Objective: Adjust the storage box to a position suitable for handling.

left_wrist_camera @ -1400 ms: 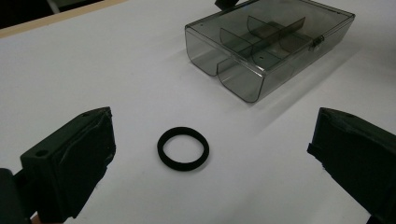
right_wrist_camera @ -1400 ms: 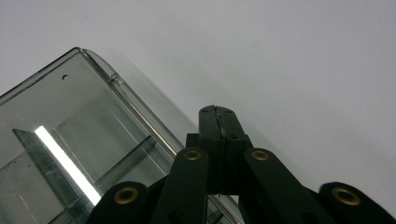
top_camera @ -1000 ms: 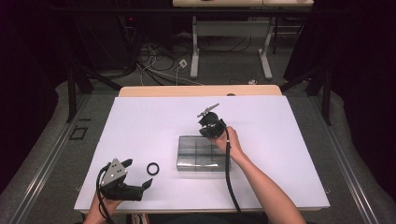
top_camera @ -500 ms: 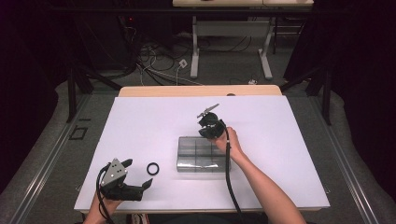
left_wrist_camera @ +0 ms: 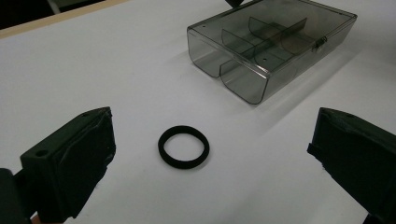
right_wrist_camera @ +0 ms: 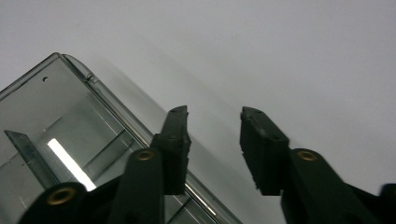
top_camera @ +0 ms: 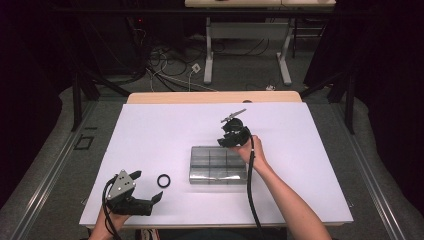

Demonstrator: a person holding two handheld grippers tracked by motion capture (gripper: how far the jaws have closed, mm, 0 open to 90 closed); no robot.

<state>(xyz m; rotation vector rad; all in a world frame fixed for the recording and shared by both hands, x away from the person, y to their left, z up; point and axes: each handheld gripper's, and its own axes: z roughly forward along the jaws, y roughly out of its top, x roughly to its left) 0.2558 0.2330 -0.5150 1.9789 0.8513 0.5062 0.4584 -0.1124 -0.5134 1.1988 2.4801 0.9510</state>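
Observation:
A clear plastic compartment box (top_camera: 218, 165) lies shut in the middle of the white table (top_camera: 150, 135). A black ring (top_camera: 163, 180) lies to its left. My left gripper (top_camera: 146, 186) rests near the front edge, open wide, with the ring (left_wrist_camera: 183, 147) on the table between and ahead of its jaws and the box (left_wrist_camera: 271, 46) beyond. My right gripper (top_camera: 228, 141) hangs over the box's far right corner. Its jaws have just been opening, and the right gripper (right_wrist_camera: 212, 114) holds nothing. One jaw stands over the box's rim (right_wrist_camera: 116, 112), the other over bare table.
The table's wooden far edge (top_camera: 215, 97) faces a dark floor with cables and desk legs (top_camera: 207, 55). A black cable (top_camera: 250, 195) trails from the right gripper along the forearm. White tabletop (right_wrist_camera: 303, 56) lies beyond the box.
In the high view both hands stay where they were. The right gripper has shifted only slightly at the box's far corner.

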